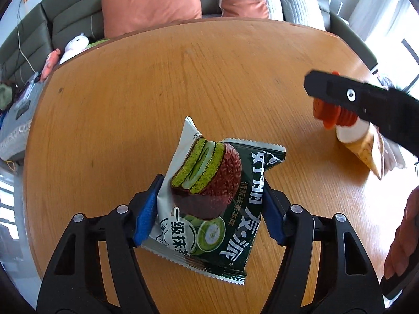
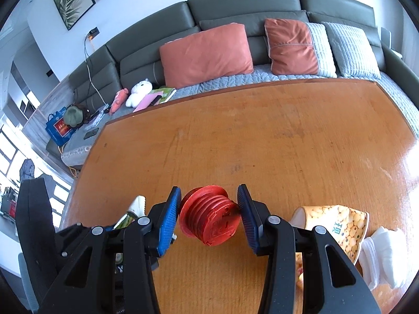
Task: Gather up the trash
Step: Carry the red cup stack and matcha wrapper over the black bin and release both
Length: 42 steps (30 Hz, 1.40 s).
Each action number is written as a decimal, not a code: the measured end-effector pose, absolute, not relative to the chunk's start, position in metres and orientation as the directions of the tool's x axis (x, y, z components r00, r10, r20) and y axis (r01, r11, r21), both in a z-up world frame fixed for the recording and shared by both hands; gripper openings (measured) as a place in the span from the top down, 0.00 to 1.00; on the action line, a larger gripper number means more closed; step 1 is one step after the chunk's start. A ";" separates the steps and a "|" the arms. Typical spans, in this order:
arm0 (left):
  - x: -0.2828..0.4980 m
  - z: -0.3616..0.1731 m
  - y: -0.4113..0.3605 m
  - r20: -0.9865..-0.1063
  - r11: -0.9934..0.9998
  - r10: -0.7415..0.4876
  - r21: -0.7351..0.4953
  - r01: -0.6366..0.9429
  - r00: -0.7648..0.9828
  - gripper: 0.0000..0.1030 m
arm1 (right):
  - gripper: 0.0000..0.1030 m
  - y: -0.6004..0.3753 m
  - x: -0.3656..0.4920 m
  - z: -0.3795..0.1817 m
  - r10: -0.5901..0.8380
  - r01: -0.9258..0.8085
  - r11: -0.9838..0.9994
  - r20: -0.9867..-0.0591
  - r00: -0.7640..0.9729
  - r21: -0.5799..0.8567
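Observation:
My left gripper (image 1: pixel 209 206) is shut on a green and white snack wrapper (image 1: pixel 209 196) with a matcha pie picture and holds it above the wooden table (image 1: pixel 157 91). My right gripper (image 2: pixel 209 212) is shut on a red ribbed plastic piece (image 2: pixel 209 216), its blue pads against both sides. In the left wrist view the right gripper (image 1: pixel 340 104) shows at the far right with the red piece (image 1: pixel 332 113) in it. The wrapper's edge shows in the right wrist view (image 2: pixel 136 209) at lower left.
A paper cup (image 2: pixel 337 229) with a corn print lies on its side at the table's right, with white tissue (image 2: pixel 385 253) beside it. A grey sofa (image 2: pixel 248 7) with orange cushions (image 2: pixel 207 53) and soft toys stands behind the table.

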<state>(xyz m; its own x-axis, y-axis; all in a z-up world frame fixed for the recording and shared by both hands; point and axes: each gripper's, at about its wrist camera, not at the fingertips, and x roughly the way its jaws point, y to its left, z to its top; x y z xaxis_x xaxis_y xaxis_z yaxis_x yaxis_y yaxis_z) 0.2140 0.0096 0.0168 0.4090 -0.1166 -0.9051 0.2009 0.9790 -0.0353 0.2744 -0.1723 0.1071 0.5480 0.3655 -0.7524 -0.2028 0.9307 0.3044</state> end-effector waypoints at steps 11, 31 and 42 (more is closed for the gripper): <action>0.165 0.053 0.044 -0.870 0.990 -0.137 -0.106 0.092 0.474 0.35 | 0.55 -0.147 0.224 0.147 0.408 -0.289 0.912 -0.731 0.547 0.292; 0.020 0.076 0.150 -0.847 0.990 -0.041 -0.107 -0.094 0.530 0.35 | 0.55 -0.037 0.083 0.167 0.545 -0.544 0.790 -0.730 0.412 0.283; -0.054 0.071 0.226 -0.843 0.953 0.037 -0.131 -0.272 0.536 0.35 | 0.55 0.048 0.029 0.174 0.607 -0.692 0.670 -0.735 0.304 0.267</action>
